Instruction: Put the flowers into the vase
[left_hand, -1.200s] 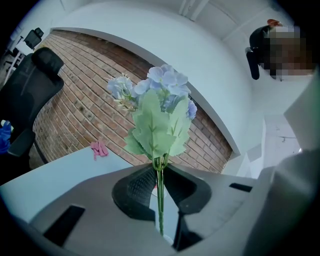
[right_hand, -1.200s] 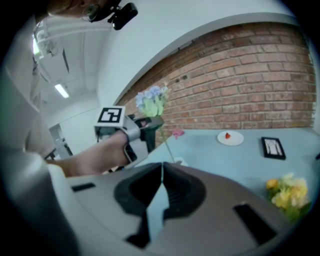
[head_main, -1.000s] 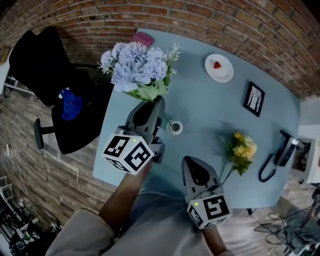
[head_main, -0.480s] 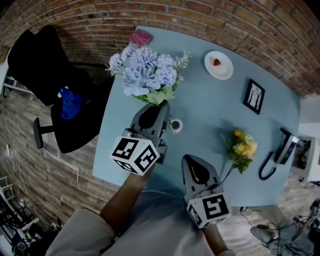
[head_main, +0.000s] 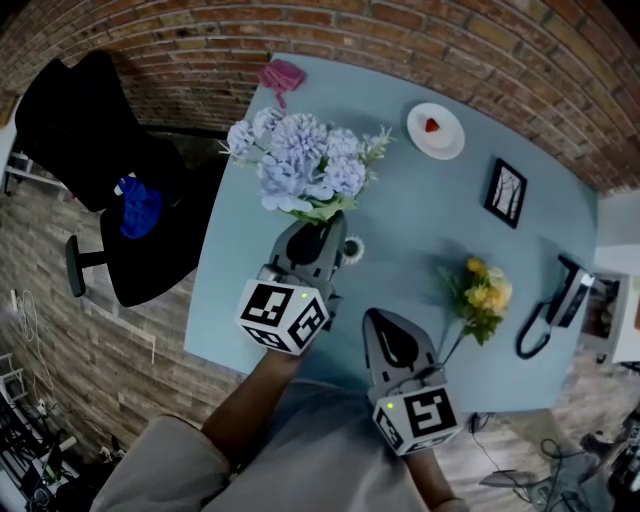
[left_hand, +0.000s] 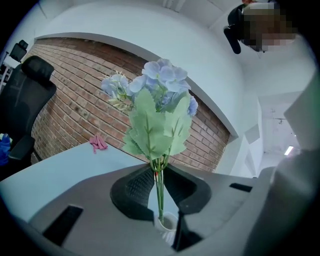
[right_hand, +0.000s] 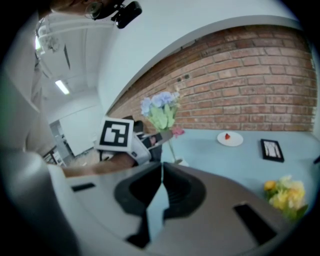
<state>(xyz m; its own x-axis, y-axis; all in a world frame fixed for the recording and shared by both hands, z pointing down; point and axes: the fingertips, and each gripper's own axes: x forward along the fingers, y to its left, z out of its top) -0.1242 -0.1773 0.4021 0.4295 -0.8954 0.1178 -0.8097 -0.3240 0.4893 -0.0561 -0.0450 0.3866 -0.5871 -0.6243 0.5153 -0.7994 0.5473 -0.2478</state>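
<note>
Well inside the table (head_main: 420, 215) edges stands the vase (head_main: 351, 251).

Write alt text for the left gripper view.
The left gripper clamps the green stems of a bunch of blue flowers, held upright, with the stem ends at the mouth of a small white vase below. Behind lie a light blue table, a pink cloth and a brick wall.

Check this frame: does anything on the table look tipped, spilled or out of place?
Only the yellow flowers lie on their side on the table, apart from the small white vase. The pink cloth sits crumpled at the far corner. Nothing spilled or broken.
</note>
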